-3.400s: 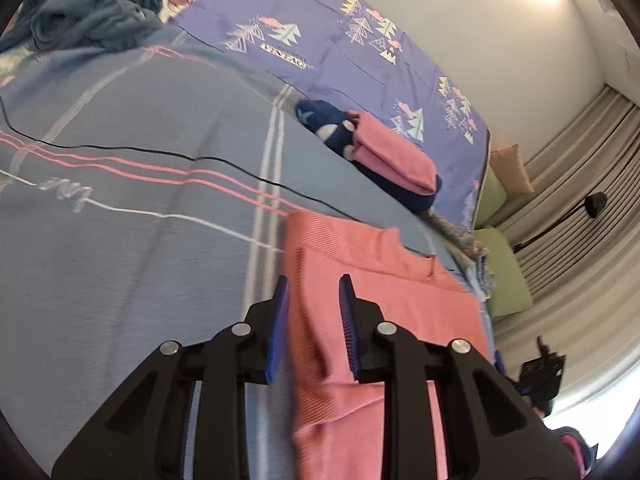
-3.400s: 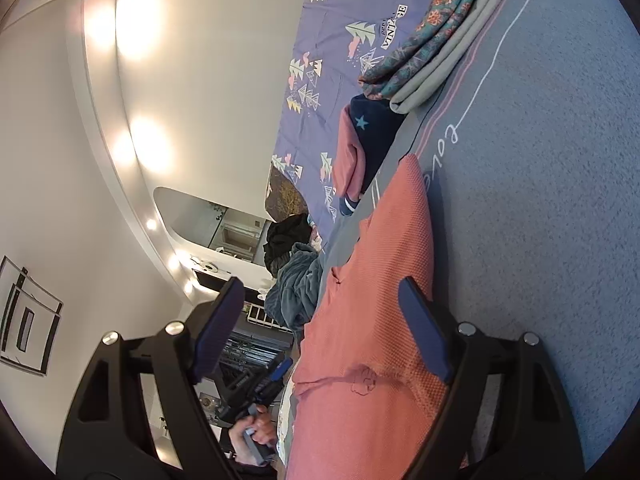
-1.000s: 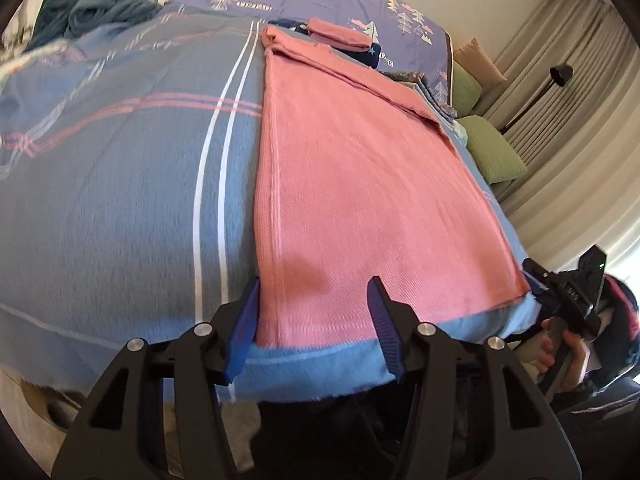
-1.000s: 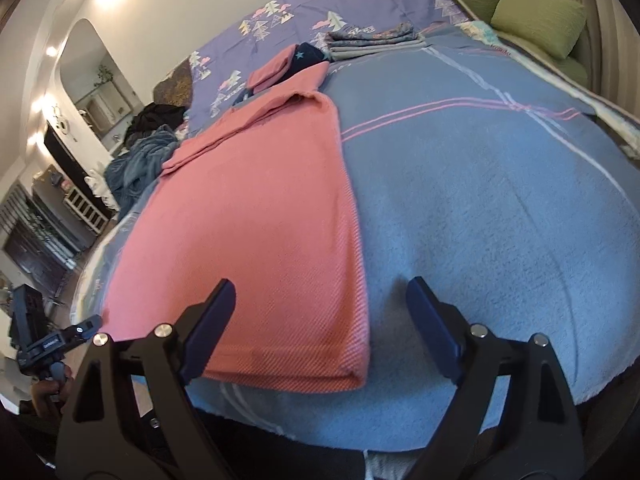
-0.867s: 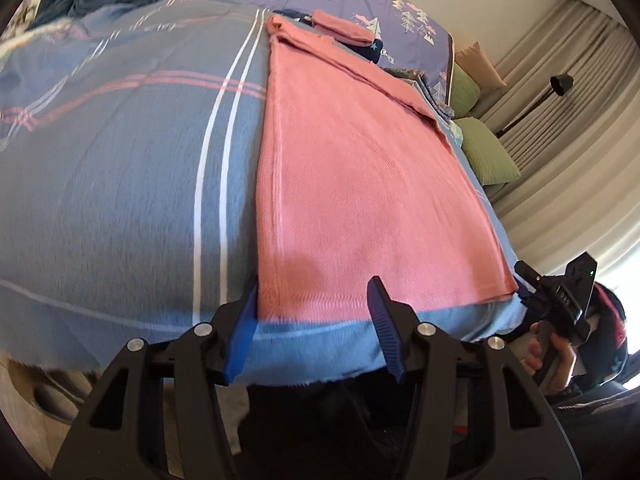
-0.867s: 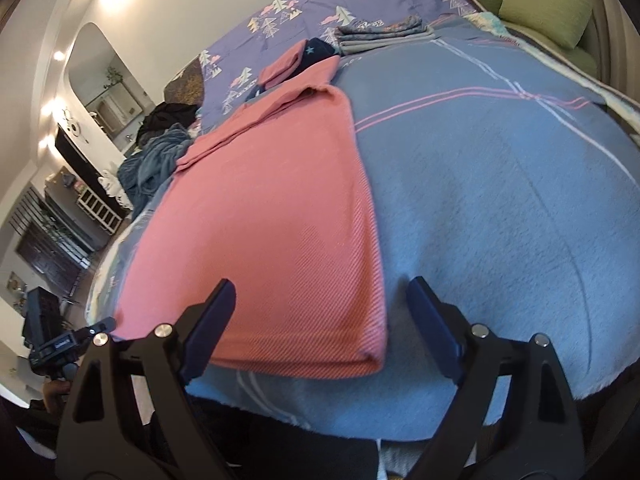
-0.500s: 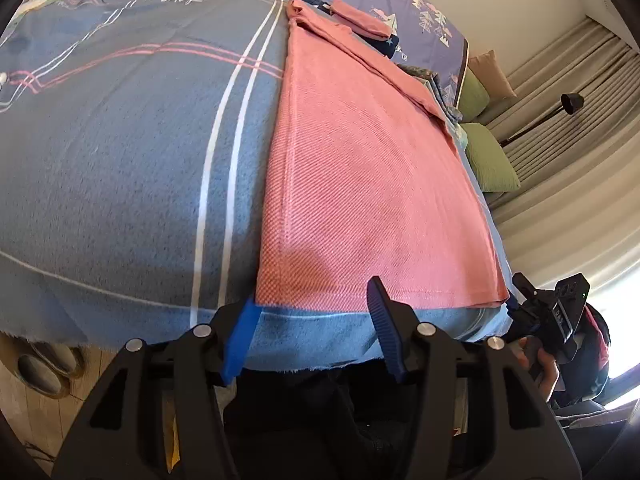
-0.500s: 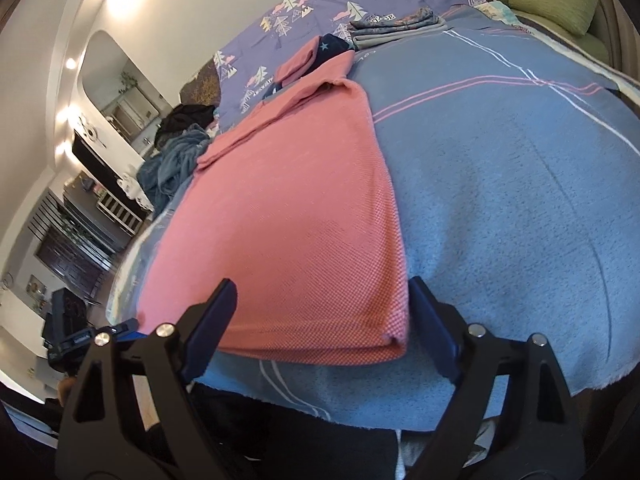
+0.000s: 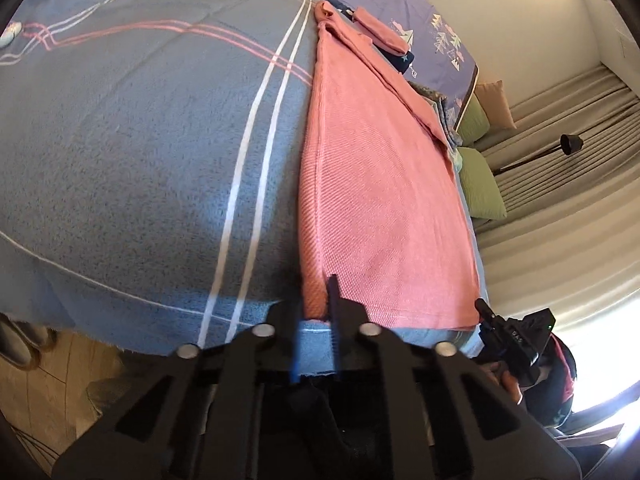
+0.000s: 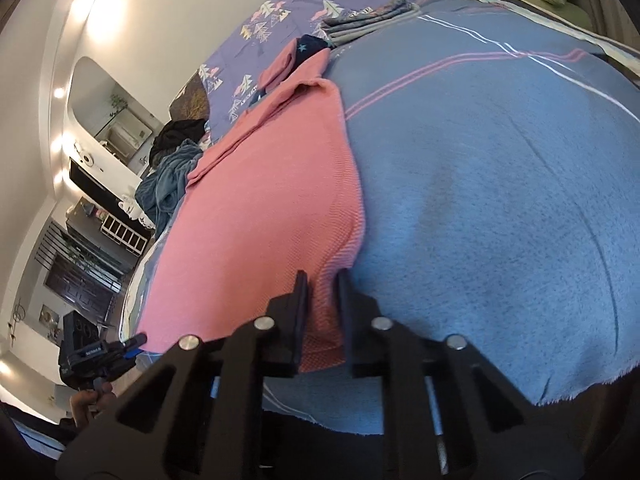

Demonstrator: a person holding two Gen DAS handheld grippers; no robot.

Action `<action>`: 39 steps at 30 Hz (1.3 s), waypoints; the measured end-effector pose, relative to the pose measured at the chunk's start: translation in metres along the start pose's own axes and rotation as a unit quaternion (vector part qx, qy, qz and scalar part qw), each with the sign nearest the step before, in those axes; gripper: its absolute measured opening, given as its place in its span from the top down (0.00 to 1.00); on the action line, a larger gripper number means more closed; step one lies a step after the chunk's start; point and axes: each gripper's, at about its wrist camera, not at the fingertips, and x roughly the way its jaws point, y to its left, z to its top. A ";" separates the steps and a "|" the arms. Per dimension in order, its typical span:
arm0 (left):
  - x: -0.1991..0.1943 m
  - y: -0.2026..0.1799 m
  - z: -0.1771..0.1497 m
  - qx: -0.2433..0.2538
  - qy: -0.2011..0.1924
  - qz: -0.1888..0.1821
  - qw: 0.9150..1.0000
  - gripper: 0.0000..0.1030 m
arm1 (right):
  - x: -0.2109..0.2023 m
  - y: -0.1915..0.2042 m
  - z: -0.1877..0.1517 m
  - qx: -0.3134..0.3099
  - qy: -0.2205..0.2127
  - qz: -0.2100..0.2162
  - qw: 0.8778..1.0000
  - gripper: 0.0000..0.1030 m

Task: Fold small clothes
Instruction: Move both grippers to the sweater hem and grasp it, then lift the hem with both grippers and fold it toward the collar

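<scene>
my left gripper (image 9: 316, 300) and right gripper (image 10: 322, 292) are closing, each pinching a near corner of the pink garment (image 9: 376, 184) lying flat on the blue blanket (image 9: 140, 152). the purple sheet's (image 9: 400, 4) print is too blurred for me to read.

Both cameras sit low at the near edge of the bed (image 9: 120, 168), each looking forward along its own fingers and slightly down across the blanket toward the far wall. The left wrist view stands close over the near left corner of the pink garment (image 9: 380, 200), with curtains (image 9: 568, 168) at its right. The right wrist view stands close over the garment's near right corner (image 10: 260, 208), with a mirror (image 10: 108, 108) at its left. Both share the garment, the blanket and the folded pile (image 10: 296, 56) at the far end.
</scene>
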 end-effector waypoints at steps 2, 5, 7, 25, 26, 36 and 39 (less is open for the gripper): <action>0.000 -0.001 0.000 0.001 0.000 -0.002 1.000 0.95 | 0.000 0.002 0.000 -0.004 0.001 -0.002 1.000 0.89; 0.000 -0.002 0.001 0.002 -0.002 -0.004 1.000 0.95 | 0.002 0.002 0.002 -0.003 0.002 -0.002 1.000 0.90; 0.000 -0.003 0.001 0.001 -0.003 -0.007 1.000 0.96 | 0.001 0.002 0.002 0.000 0.002 0.002 1.000 0.90; -0.017 -0.017 0.011 0.021 -0.023 -0.043 0.999 0.96 | -0.011 0.000 0.016 0.041 -0.016 0.090 0.995 0.92; -0.017 -0.018 0.011 0.022 -0.024 -0.046 0.998 0.96 | -0.012 0.000 0.018 0.044 -0.018 0.097 0.994 0.92; -0.030 -0.026 0.029 0.028 -0.041 -0.089 0.995 0.96 | -0.023 -0.001 0.035 0.072 -0.040 0.165 0.983 0.94; -0.033 -0.035 0.040 0.039 -0.049 -0.095 0.993 0.96 | -0.022 0.004 0.044 0.066 -0.040 0.154 0.985 0.94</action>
